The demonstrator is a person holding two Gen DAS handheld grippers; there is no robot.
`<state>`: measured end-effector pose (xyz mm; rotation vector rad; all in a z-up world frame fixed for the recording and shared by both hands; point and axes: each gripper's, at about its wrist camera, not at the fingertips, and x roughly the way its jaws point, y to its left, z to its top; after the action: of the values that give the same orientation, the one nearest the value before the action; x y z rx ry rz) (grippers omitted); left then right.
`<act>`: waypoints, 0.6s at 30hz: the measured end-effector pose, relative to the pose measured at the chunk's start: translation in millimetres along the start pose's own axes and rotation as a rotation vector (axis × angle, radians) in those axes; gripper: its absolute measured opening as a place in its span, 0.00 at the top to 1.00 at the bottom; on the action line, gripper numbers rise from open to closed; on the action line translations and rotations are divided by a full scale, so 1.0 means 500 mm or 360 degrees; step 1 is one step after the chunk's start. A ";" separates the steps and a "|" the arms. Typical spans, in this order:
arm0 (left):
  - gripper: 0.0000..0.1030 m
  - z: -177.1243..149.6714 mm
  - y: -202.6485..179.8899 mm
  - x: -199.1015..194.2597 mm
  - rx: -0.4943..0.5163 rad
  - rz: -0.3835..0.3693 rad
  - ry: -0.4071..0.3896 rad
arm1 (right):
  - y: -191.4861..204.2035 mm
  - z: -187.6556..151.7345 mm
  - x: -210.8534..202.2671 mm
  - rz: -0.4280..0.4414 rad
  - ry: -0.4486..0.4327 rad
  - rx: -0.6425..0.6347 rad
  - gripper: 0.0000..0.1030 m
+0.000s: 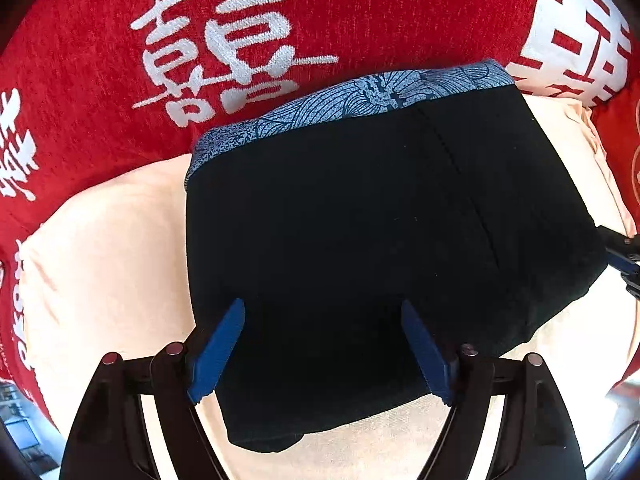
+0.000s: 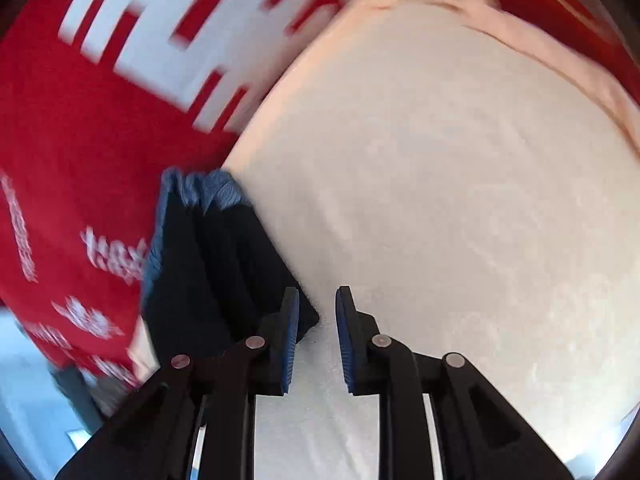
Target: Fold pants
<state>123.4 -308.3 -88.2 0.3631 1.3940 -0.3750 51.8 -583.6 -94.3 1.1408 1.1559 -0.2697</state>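
The black pants lie folded into a compact block, their blue patterned waistband along the far edge. My left gripper hovers straight over the near part of the block. It is open, with the blue pads wide apart and nothing pinched between them. In the right wrist view the pants sit left of my right gripper, the bunched waistband farther off. Only a narrow gap separates its jaws, and pale cloth shows through it. The left finger stands beside the garment's corner. Part of the right gripper shows at the pants' right edge.
The pants rest on a cream cloth that spreads wide to the right in the right wrist view. Under it is a red cover with white characters, also seen at the left. The right wrist view is motion-blurred.
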 end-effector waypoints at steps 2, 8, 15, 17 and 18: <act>0.21 -0.001 -0.004 0.003 0.0039 0.0005 -0.0010 | 0.005 -0.006 -0.019 0.0006 -0.0026 -0.0033 0.67; 0.21 0.002 -0.017 0.016 0.0071 0.0021 0.0015 | 0.141 -0.048 -0.035 0.0110 -0.0099 -0.0455 0.55; 0.21 0.007 -0.028 0.015 0.0102 0.0025 0.0036 | 0.158 -0.046 0.089 0.0012 0.0111 -0.0512 0.58; 0.21 0.009 -0.028 0.012 0.0104 0.0030 0.0035 | 0.125 -0.037 0.076 0.0089 0.0080 -0.0406 0.58; 0.21 0.011 -0.026 0.011 0.0096 0.0027 0.0039 | 0.113 -0.034 0.067 0.0032 0.0049 -0.0378 0.56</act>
<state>122.9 -322.7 -93.4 0.4299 1.4046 -0.4006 95.5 -532.0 -88.9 0.9497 1.1692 -0.0962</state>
